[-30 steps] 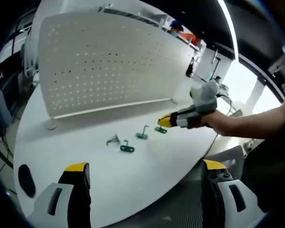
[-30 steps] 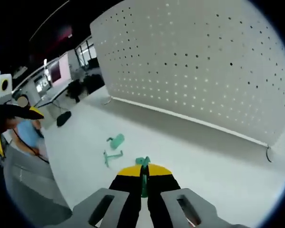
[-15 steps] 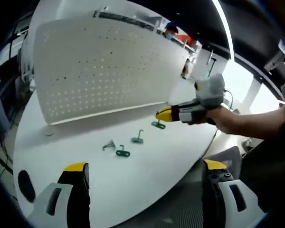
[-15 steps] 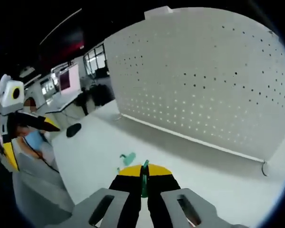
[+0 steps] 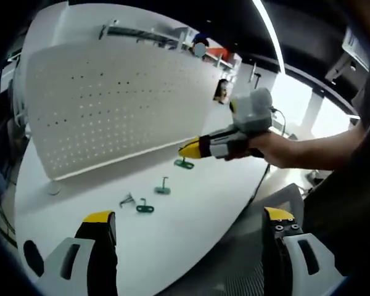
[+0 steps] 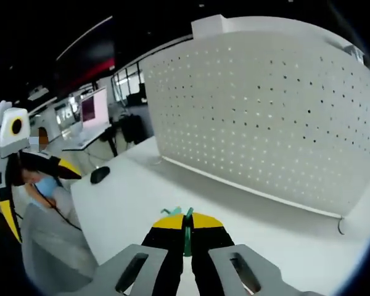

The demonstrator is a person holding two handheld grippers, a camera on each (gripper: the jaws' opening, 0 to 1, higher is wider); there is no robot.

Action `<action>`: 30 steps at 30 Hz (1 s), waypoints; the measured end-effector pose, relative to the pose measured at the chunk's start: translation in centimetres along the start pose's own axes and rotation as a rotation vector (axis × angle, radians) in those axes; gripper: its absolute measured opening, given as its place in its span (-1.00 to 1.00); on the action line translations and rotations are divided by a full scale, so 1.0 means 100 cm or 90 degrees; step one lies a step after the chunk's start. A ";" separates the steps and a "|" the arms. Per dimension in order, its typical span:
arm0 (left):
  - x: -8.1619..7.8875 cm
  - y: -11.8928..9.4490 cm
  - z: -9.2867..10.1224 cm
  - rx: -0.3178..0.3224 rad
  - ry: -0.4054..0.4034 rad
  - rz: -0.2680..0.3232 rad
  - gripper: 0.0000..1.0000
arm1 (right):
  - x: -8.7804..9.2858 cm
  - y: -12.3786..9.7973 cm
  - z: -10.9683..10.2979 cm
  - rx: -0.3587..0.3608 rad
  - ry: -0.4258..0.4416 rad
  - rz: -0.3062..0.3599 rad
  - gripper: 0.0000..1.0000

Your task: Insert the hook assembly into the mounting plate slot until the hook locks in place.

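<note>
Our right gripper [image 6: 186, 229] squeezes a green hook [image 6: 187, 233], our left gripper [image 5: 188, 231] gapes wide, and three hooks [image 5: 145, 208] lie before the pegboard [image 5: 111, 105].

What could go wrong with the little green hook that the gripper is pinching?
The right gripper pinches the green hook by a thin edge, so it might twist or slip out. The holes in the white pegboard are small, so it could miss. The left gripper hangs open, not steadying the board.
</note>
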State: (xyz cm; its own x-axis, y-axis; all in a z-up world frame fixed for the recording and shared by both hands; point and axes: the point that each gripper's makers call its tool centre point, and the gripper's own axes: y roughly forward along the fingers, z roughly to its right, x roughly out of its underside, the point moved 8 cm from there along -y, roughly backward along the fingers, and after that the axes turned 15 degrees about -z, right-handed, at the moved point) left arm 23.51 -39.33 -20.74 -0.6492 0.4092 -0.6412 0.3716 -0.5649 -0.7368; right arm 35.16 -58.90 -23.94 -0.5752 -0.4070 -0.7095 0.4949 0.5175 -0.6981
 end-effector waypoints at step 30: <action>-0.021 0.005 -0.015 0.080 -0.177 0.106 0.65 | -0.058 -0.062 -0.072 -0.091 -0.067 0.149 -1.00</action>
State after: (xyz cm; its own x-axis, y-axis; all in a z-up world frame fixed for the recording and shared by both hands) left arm 26.00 -39.38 -20.07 -0.7487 0.1036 -0.6548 0.4138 -0.6985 -0.5838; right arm 30.70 -54.33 -14.83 -0.3823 -0.3365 -0.8606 0.5044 0.7044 -0.4994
